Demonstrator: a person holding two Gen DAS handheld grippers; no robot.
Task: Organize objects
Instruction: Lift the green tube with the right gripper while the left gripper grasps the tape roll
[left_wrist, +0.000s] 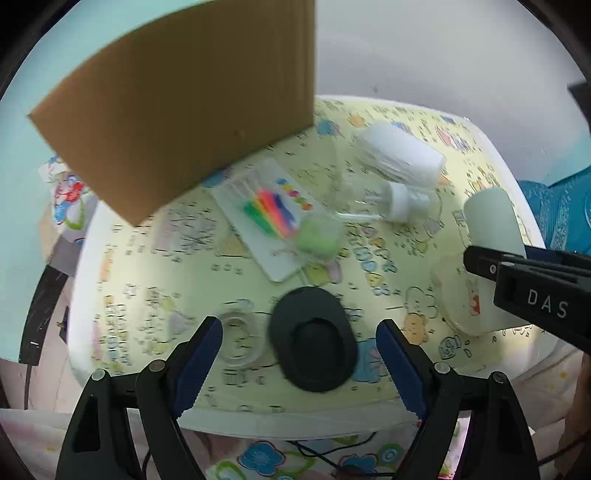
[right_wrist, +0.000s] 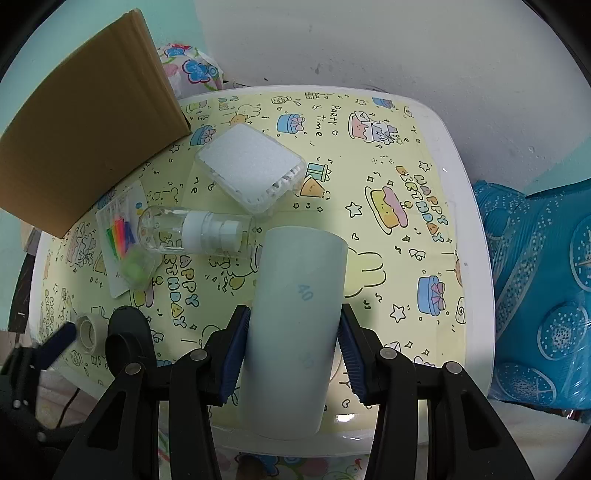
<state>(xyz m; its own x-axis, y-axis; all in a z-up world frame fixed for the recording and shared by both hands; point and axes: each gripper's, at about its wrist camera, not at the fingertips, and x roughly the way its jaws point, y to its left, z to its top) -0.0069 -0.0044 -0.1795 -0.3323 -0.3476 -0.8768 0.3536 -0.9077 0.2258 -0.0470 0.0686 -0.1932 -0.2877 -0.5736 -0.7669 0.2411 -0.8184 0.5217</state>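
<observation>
Right gripper (right_wrist: 293, 345): clenching the pale cylinder (right_wrist: 295, 325), centre-bottom of the right wrist frame.
Left gripper (left_wrist: 299, 354): jaws standing released, hovering over the black oval piece (left_wrist: 314, 339) beside the tape roll (left_wrist: 238, 341).
Table (right_wrist: 469, 229): carrying the spray bottle (right_wrist: 195, 234) and cotton-swab box (right_wrist: 251, 168) at centre.
Cardboard box (right_wrist: 81, 122): sitting upper left.

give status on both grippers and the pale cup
Right gripper shut on pale cylindrical cup, above table. Left gripper open over black oval object. Clear spray bottle lies ahead.

Both wrist views look steeply down, close over the table (left_wrist: 122, 258), sharing its middle; left seems blurred.
</observation>
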